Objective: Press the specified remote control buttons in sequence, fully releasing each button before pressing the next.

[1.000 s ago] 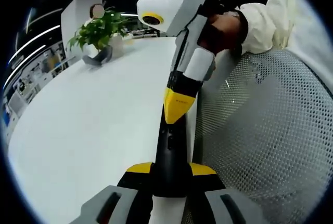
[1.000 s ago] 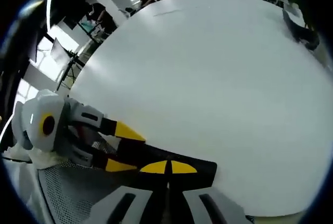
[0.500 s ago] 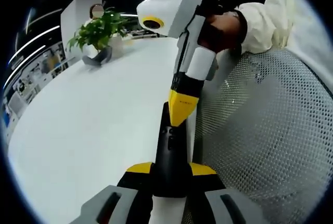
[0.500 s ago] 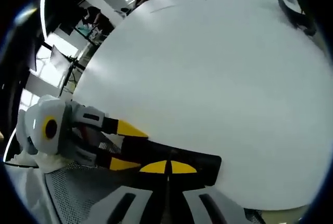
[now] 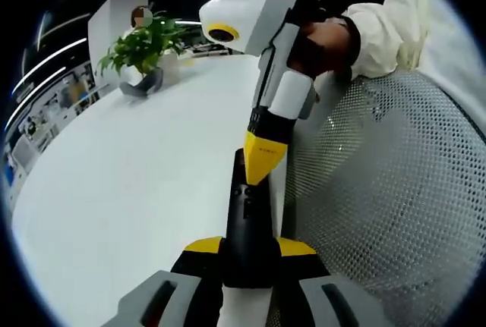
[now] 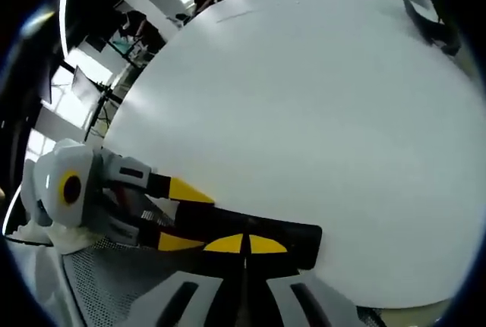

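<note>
Left tool [image 5: 249,255] clamps the black remote control [image 5: 247,221]; closed right tool [image 5: 262,161] tip may slip onto an adjacent button.

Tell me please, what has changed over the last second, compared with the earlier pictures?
Very little. In the left gripper view, the right gripper, jaws closed to a point, went a little further along the black remote control, then back slightly; its tip rests on the buttons. The left gripper stays clamped on the remote. The white table and the plant are as before.
</note>
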`<state>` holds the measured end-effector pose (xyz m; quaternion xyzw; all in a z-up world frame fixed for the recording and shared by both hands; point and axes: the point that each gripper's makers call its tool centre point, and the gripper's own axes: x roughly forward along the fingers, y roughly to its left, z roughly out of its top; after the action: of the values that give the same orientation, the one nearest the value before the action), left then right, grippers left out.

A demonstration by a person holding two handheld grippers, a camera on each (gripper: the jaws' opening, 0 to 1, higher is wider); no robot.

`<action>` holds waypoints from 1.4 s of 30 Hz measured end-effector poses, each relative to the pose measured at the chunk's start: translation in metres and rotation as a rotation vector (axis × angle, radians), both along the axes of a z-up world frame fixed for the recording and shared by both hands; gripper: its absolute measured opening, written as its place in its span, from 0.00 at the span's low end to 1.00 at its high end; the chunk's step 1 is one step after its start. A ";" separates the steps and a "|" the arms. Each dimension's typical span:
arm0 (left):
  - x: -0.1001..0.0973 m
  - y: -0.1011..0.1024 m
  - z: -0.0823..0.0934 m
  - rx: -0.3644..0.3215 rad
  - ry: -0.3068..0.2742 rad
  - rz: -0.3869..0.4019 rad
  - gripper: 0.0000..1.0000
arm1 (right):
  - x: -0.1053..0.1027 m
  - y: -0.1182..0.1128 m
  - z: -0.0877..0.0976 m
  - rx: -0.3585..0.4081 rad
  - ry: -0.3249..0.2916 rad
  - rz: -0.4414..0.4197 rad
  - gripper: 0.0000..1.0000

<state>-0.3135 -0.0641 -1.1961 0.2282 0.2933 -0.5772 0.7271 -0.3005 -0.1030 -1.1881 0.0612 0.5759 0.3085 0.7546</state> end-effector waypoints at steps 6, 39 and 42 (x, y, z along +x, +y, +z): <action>0.000 0.000 0.000 0.000 -0.002 0.000 0.24 | -0.001 -0.001 0.001 -0.013 0.002 0.024 0.00; 0.001 0.000 0.000 -0.002 0.002 0.004 0.25 | -0.007 -0.012 -0.004 -0.129 0.031 0.037 0.00; 0.001 0.000 0.000 -0.002 0.001 0.001 0.25 | -0.007 -0.012 -0.004 -0.131 0.028 0.044 0.00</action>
<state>-0.3125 -0.0639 -1.1964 0.2270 0.2932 -0.5772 0.7276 -0.3073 -0.1150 -1.1926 0.0035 0.6067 0.2859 0.7417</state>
